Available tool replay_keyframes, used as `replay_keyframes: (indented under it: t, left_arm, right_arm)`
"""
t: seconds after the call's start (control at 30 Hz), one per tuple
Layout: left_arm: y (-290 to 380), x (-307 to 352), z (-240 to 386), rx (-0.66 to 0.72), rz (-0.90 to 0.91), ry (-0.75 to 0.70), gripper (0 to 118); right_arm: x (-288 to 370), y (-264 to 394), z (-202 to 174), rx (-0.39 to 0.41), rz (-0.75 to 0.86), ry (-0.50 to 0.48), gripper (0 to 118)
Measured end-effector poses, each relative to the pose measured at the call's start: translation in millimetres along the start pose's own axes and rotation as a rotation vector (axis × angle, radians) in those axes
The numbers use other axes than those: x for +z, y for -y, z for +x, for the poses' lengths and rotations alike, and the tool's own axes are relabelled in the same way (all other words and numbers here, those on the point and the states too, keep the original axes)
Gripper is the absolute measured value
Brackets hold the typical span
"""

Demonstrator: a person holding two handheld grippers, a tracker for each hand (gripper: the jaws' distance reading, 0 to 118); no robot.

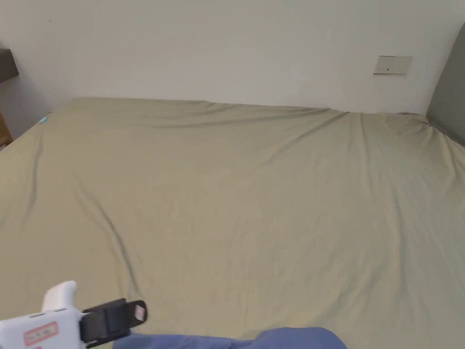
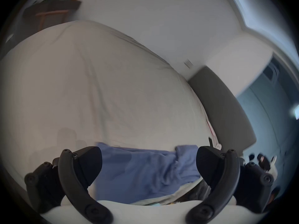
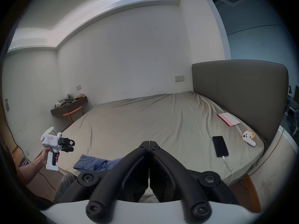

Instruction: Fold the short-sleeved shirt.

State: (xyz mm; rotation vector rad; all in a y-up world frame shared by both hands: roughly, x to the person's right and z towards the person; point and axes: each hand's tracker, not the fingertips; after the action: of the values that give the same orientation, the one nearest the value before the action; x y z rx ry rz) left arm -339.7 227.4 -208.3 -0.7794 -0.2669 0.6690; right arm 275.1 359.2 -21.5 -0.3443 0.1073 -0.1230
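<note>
- Right gripper (image 3: 149,142): jaws pressed together, holding nothing, above the bed's near edge.
- Left gripper (image 2: 148,166): jaws spread wide, empty, just over the shirt.
- Shirt (image 3: 95,162): blue, crumpled in a heap at the bed's (image 1: 236,191) near edge. No fold made, not yet spread flat; the whole task seems left.
- Phone (image 3: 220,146) and booklet (image 3: 229,119) lie near the headboard edge, well apart from the shirt.
- Middle and far edge: bare sheet, room to lay it out.

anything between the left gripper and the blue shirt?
Nothing visible. The left gripper, jaws open, hangs over the crumpled blue shirt at the bed's near edge, with only air between them. The phone lies far off, toward the headboard.
</note>
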Motion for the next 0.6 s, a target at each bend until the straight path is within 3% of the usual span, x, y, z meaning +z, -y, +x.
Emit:
replay_keyframes:
  t: [0.13, 0.23, 0.3, 0.37, 0.4, 0.47, 0.5, 0.53, 0.57, 0.6]
  left_arm:
    - [-17.1, -15.7, -73.4, 0.243, -0.162, 0.046, 115]
    - [-3.6, -47.9, -93.8, 0.321, -0.293, 0.083, 114]
    - [29.2, -65.8, -68.6, 0.351, -0.372, 0.157, 114]
    - [51.7, -70.8, -48.4, 0.323, -0.324, 0.253, 114]
    - [26.8, -79.7, -77.0, 0.294, -0.294, 0.246, 114]
    - [15.0, -84.5, -72.1, 0.274, -0.345, 0.155, 109]
    - [3.1, -83.5, -73.6, 0.265, -0.361, 0.142, 90]
    - [16.6, -87.2, -52.5, 0.276, -0.384, 0.061, 27]
    - [18.1, -91.3, -45.9, 0.178, -0.368, -0.083, 15]
    - [20.1, -92.5, -43.6, 0.095, -0.369, -0.119, 15]
  right_arm:
    - [-7.5, -2.0, -3.6, -0.003, -0.006, -0.035, 1]
    - [-16.4, -1.3, -7.6, -0.008, -0.017, -0.051, 1]
    - [-20.8, 0.3, -11.0, -0.024, -0.023, -0.065, 1]
    - [-23.8, 2.0, -15.4, -0.029, -0.03, -0.08, 1]
    - [-24.9, 2.4, -18.6, -0.022, -0.034, -0.081, 1]
    - [-25.7, 2.1, -23.6, 0.005, -0.043, -0.079, 1]
    - [-26.0, 1.9, -24.4, 0.012, -0.047, -0.084, 1]
    - [-26.5, 1.7, -24.1, 0.016, -0.055, -0.099, 1]
    - [-27.2, 1.6, -24.5, 0.016, -0.058, -0.105, 1]
    - [-28.4, 2.0, -25.4, 0.019, -0.057, -0.102, 1]
